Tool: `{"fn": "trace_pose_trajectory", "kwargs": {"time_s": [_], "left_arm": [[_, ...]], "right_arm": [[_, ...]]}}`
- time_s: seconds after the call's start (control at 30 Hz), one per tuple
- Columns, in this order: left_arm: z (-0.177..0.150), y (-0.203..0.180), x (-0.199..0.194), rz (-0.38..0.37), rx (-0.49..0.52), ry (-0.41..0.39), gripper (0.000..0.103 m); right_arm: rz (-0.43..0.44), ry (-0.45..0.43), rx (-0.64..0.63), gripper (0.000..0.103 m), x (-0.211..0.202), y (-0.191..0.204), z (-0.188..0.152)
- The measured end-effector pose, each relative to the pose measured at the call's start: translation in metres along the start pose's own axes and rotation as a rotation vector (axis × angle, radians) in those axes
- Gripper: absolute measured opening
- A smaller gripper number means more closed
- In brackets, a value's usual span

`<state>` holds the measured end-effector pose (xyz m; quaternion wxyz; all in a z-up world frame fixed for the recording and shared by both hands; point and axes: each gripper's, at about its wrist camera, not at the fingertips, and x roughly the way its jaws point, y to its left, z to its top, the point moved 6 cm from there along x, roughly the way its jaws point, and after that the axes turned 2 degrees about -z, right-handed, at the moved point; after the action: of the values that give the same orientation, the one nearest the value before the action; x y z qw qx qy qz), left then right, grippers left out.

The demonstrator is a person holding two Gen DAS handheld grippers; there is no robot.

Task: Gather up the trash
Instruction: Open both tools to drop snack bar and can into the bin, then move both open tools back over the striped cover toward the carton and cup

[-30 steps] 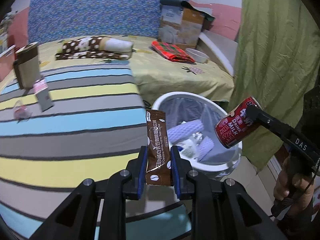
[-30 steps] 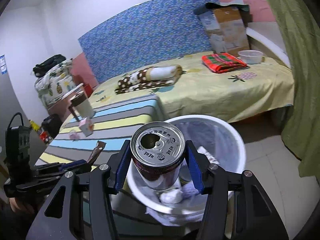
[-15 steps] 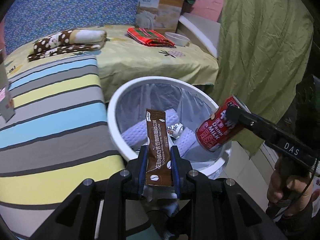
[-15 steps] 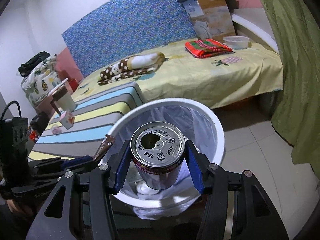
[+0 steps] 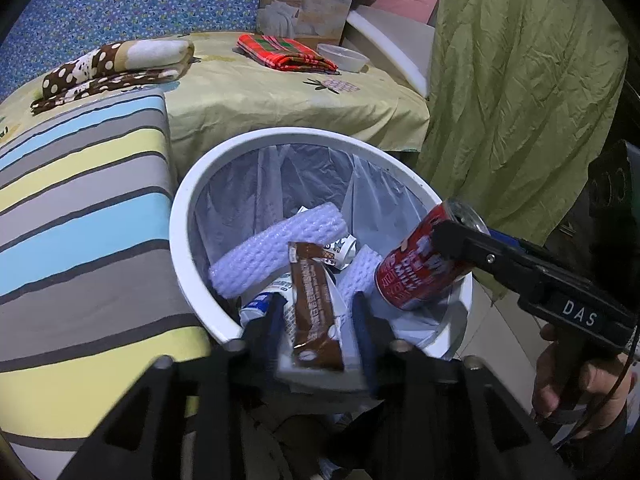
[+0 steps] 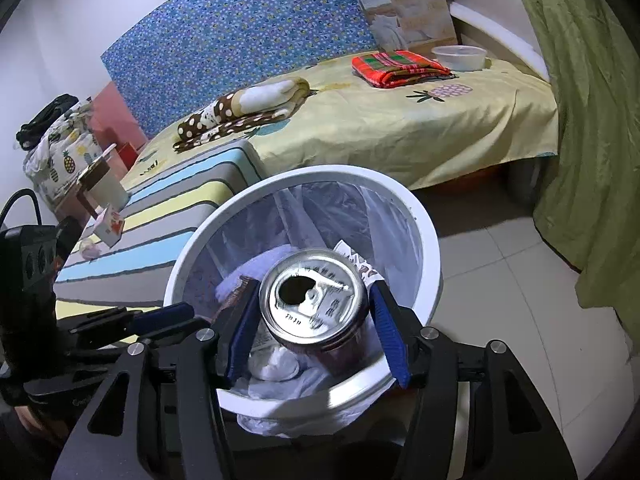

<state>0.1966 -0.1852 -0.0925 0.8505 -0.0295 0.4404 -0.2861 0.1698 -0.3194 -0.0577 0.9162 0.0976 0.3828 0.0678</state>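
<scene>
Blur softens the blue pads of the left gripper [image 5: 316, 320], whose jaws are opening; the brown sachet [image 5: 314, 304] hangs loose between them, clear of both pads, above the white bin [image 5: 188, 264]. Bin contents are partly hidden: white foam rolls [image 5: 276, 252], a crumpled wrapper and pale scraps show under the clear liner, but the bottom is out of sight. Over the bin's far side, the right gripper [image 6: 316, 314] has its jaws opening too; the red milk can [image 5: 420, 268] sits tilted between the pads, and from the right wrist view a gap shows beside its silver lid [image 6: 314, 300] on the right, while contact on the left pad is hard to judge. Only part of a hand [image 5: 576, 376] on the right gripper's handle is visible. Beside the bin stands a striped surface [image 5: 80, 216], behind it a bed with yellow sheet [image 5: 288, 96], folded cloths, a plastic bowl [image 6: 460, 57], a cardboard box [image 5: 306, 0] and a green curtain [image 5: 520, 92]. Pale tiles [image 6: 500, 300] cover the floor.
</scene>
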Motion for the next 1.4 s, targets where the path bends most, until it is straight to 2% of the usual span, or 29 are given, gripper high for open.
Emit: {"fn": "trace_pose_trajectory", "kwargs": {"time_s": [0.27, 0.4, 1.0, 1.4], "left_arm": [[0.002, 0.003, -0.011, -0.011, -0.012, -0.032, 0.046], [0.000, 0.006, -0.021, -0.009, -0.022, -0.045, 0.046], [-0.016, 0.031, -0.077, 0.052, -0.091, -0.132, 0.046], [-0.029, 0.046, -0.111, 0.123, -0.113, -0.188, 0.046]], "right_arm": [[-0.015, -0.031, 0.003, 0.058, -0.006, -0.001, 0.005], [0.004, -0.043, -0.002, 0.058, -0.011, 0.004, 0.006], [0.097, -0.062, -0.119, 0.058, -0.027, 0.063, 0.000], [0.147, -0.069, -0.185, 0.058, -0.031, 0.093, -0.004]]}}
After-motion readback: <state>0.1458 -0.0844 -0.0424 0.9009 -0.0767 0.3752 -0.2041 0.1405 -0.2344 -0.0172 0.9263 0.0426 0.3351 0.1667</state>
